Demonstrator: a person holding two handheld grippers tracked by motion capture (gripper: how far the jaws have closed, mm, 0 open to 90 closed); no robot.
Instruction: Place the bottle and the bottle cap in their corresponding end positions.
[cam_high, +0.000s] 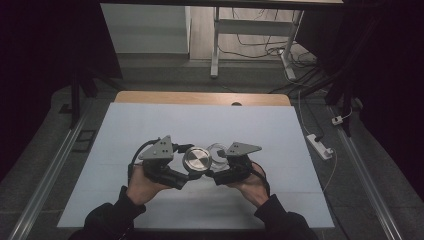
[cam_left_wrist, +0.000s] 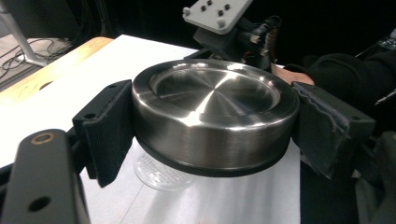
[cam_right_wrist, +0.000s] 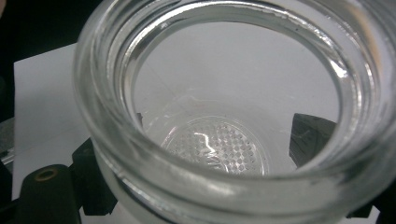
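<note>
Crowding the right gripper view, the glass jar (cam_right_wrist: 219, 116) runs off the frame on three sides, so its full outline cannot be made out; the right gripper's (cam_high: 220, 167) black pads (cam_right_wrist: 308, 137) appear only as dark shapes through the clear wall, clamped on the jar's body. Its mouth faces the camera, and its patterned base lies beyond, so the long axis runs away from the lens. In the left gripper view, the steel lid (cam_left_wrist: 215, 114) hides most of the jar below it, where only a bit of clear base shows. The left gripper (cam_high: 192, 161) holds that lid by its sides between narrow-set pads (cam_left_wrist: 109, 130), flat face up and tilted slightly. Seen from the high view, lid and jar (cam_high: 218, 151) sit side by side between the two grippers above the white table (cam_high: 150, 125), the jar partly covered by the right gripper's grey plate (cam_high: 243, 148).
</note>
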